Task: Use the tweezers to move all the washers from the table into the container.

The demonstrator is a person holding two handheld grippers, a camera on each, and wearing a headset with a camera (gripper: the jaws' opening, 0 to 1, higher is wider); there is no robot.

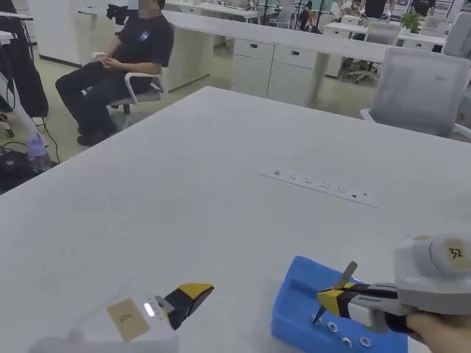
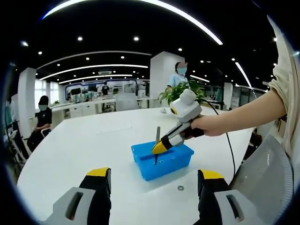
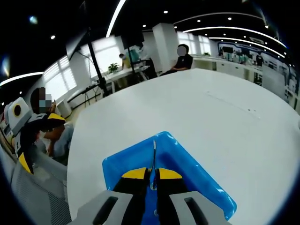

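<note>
— Nearest the headset?
— Left gripper (image 1: 196,294), low over the near part of the table (image 1: 184,191). Yellow-tipped jaws spread wide in the left gripper view, gripping nothing.
— And beside it?
— Right gripper (image 1: 329,298), carried in a hand (image 1: 441,334). Jaws pinched shut on the tweezers (image 1: 340,283) (plain enough in the right gripper view, with the thin metal shaft rising from between the two yellow pads).
— Tweezer tips: apart or together?
— Cannot tell; too thin and dark down there. Tilted, tip lowered inside the blue container (image 1: 291,312), close to its floor.
— And the pieces to be moved?
— Three washers (image 1: 346,340) lying in the container, small pale rings toward its front edge in the head view. One more washer (image 2: 180,188) on the tabletop in the left gripper view, near the container's front corner, apart from it and touching nothing.
— Farther out?
— White power strip (image 1: 320,185) flat on the table, well apart from the container. Past the far edge, a grey office chair (image 1: 419,88) on the right and a seated person (image 1: 121,55) in dark clothes on the left. White cabinets (image 1: 272,62) and more desks behind.
— Anything else in the left gripper view?
— A potted plant (image 2: 180,96) behind the right gripper, and a standing person (image 2: 180,75) past it.
</note>
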